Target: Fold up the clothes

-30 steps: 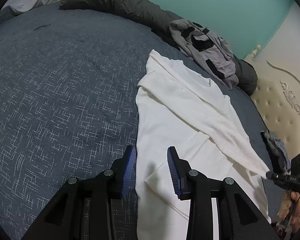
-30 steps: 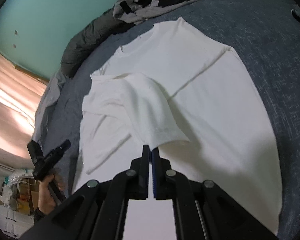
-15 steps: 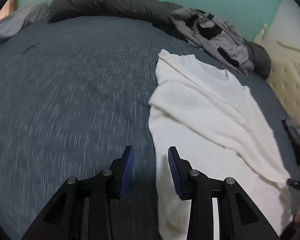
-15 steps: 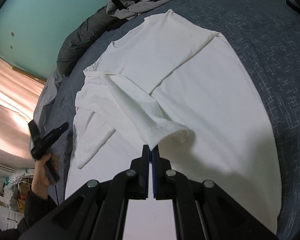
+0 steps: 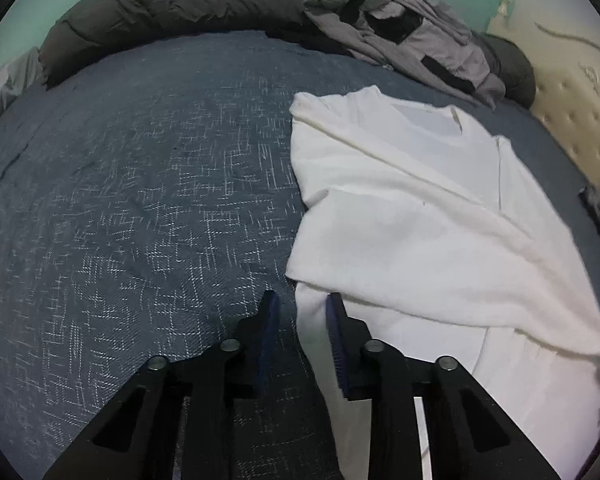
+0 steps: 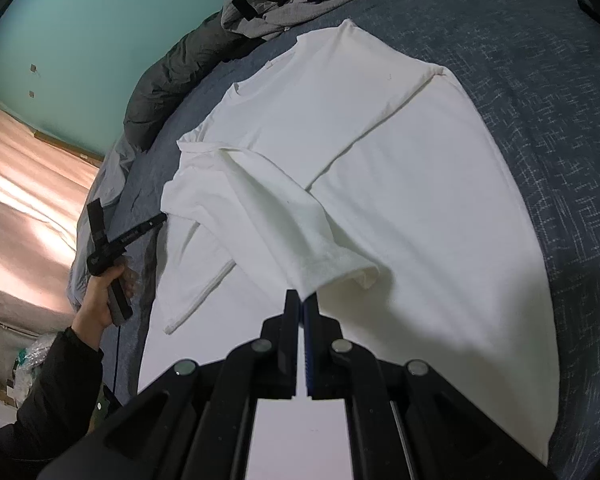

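Note:
A white long-sleeved shirt [image 6: 400, 168] lies spread on the dark blue bed; it also shows in the left wrist view [image 5: 412, 208]. My right gripper [image 6: 302, 300] is shut on the cuff of its sleeve [image 6: 324, 264] and holds the sleeve drawn across the shirt's body. My left gripper [image 5: 300, 312] is open, low over the bed, with the shirt's side edge between its fingers. The left gripper also shows in the right wrist view [image 6: 140, 228], held in a hand at the shirt's far side.
A grey and black garment [image 5: 404, 36] lies heaped at the head of the bed on a dark rolled duvet [image 5: 172, 4]. A cream padded headboard [image 5: 580, 108] stands at the right. The blue bedspread [image 5: 120, 200] stretches to the left.
My left gripper has moved to the shirt's side edge and lowered onto it. My right gripper has kept the cuff and drawn the sleeve a little further across the shirt.

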